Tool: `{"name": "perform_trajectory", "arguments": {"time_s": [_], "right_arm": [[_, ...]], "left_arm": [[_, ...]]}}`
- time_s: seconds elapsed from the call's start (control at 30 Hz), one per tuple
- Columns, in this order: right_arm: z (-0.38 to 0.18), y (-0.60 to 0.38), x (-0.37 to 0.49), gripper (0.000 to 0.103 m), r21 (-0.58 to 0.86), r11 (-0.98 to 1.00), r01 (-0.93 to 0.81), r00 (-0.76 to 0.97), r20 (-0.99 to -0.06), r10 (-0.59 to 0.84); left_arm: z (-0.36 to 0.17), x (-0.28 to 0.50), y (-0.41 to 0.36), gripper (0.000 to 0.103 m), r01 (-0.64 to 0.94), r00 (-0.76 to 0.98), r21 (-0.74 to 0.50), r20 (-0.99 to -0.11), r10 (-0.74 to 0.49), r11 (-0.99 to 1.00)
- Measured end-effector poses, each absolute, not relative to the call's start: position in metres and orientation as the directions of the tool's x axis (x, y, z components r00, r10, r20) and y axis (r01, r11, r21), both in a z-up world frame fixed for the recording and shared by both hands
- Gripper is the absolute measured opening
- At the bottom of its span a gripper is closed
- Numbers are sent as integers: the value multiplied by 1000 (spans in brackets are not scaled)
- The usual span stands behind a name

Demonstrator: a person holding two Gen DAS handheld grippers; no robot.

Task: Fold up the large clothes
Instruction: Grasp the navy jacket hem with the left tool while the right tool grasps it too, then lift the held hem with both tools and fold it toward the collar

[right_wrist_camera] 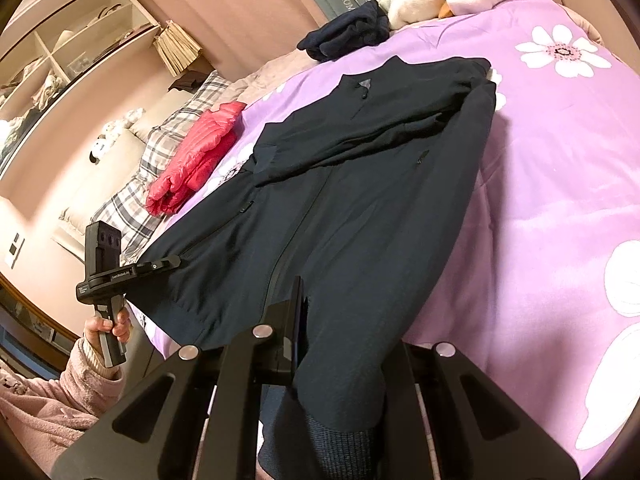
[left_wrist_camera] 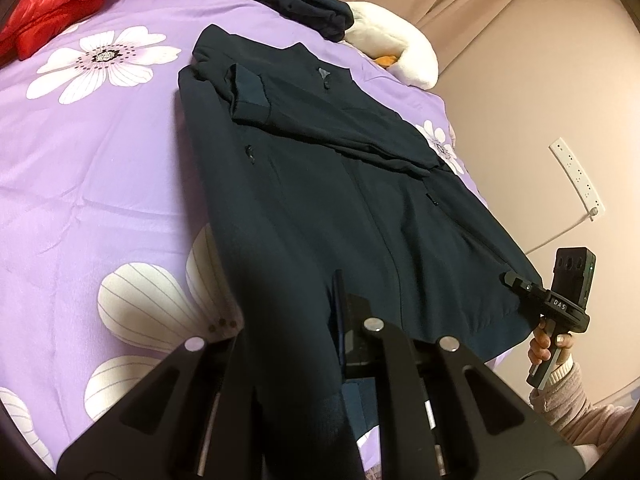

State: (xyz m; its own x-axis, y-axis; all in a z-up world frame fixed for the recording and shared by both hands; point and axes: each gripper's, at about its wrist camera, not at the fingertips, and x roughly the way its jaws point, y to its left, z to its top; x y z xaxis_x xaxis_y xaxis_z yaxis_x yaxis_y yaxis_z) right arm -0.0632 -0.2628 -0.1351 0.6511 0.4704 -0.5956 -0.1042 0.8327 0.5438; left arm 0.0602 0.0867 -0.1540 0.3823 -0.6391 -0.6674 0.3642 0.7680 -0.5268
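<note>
Dark navy jacket (left_wrist_camera: 320, 200) lies zipped, front up, on the purple flowered bedspread (left_wrist_camera: 100, 180), one sleeve folded across its chest; left gripper (right_wrist_camera: 170, 264) and right gripper (left_wrist_camera: 510, 280) each pinch a hem corner.

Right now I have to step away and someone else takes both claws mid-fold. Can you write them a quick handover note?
Left claw: shut on the hem corner of the dark jacket, on the side nearer the red puffer.
Right claw: shut on the opposite hem corner.
Jacket: lies front up on the purple floral bedspread, zipped, collar at the far end, hem lifted off the bed by both claws.
Done: both sleeves are folded across the chest.
Left: likely carry the hem up toward the collar to fold the body in half, then release.
Another dark garment sits bundled beyond the collar.
</note>
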Motion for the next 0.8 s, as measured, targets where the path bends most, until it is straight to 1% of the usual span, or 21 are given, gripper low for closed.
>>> {"name": "perform_trajectory", "arguments": {"time_s": [0.8], "right_arm": [[-127, -279, -56, 12, 536, 827, -168, 647, -573, 503]], "left_arm": [[-134, 52, 88, 10, 413, 392, -524, -636, -665, 745]]}}
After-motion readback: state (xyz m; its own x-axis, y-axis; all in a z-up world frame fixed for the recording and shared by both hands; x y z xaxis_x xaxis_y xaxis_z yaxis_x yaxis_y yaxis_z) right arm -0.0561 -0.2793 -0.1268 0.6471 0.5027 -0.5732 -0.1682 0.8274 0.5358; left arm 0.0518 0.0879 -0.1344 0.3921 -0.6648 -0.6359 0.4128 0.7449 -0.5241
